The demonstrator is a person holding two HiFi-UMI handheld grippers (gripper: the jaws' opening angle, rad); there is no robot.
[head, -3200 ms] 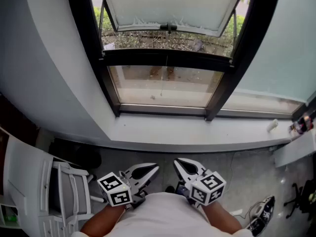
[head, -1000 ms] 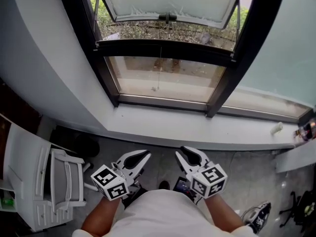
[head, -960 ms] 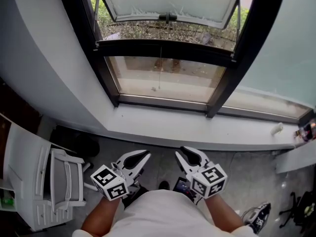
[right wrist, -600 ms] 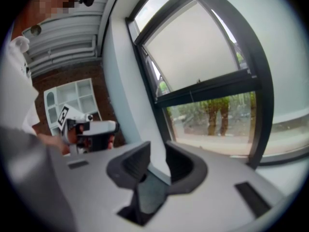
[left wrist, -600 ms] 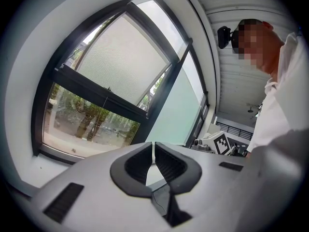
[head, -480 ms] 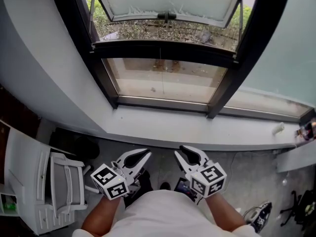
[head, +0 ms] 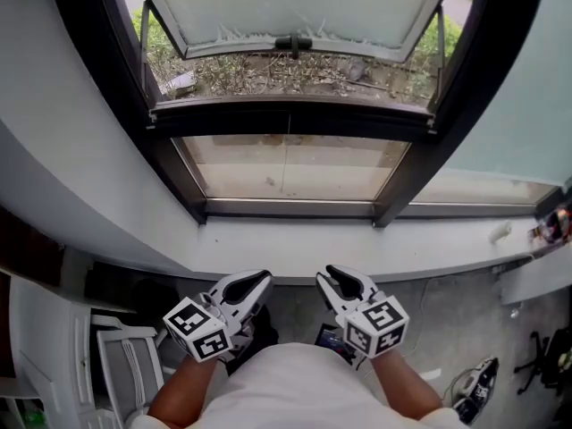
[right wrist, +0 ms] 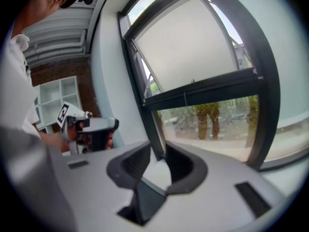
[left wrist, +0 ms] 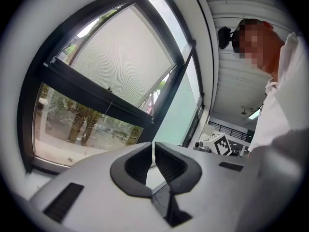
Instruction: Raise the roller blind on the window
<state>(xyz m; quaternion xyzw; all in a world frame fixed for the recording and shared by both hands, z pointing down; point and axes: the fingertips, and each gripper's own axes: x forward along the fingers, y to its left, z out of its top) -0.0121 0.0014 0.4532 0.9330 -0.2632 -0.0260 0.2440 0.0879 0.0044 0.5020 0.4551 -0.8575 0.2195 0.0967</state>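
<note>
Standing right up at the window sill (head: 295, 239), I've got both grippers held low, just short of its near edge. The roller blind (head: 295, 3) sits well above the sill and covers the upper pane down to the dark crossbar, so by my reckoning nothing's been raised yet. The left gripper (head: 261, 280) has its jaws pressed together on nothing. The right gripper (head: 329, 277) has its jaws a bit apart, also with nothing between them.

Handling-wise, the fabric looks like a thin, light, floppy mesh, so I wouldn't grab the sheet itself. A thin cord (head: 285, 164) hangs from the crossbar straight down toward the middle of the sill. I think it's the blind's pull cord, though it's so fine I can't be sure where it attaches. That's where I'd pinch. It's slim and probably slippery, so it wants a firm squeeze and a steady pull, not a yank.

Containers: just a white cubby shelf (right wrist: 53, 98) off to the left of the sill, seen in the right gripper view. I can't make out anything in its cubbies.
</note>
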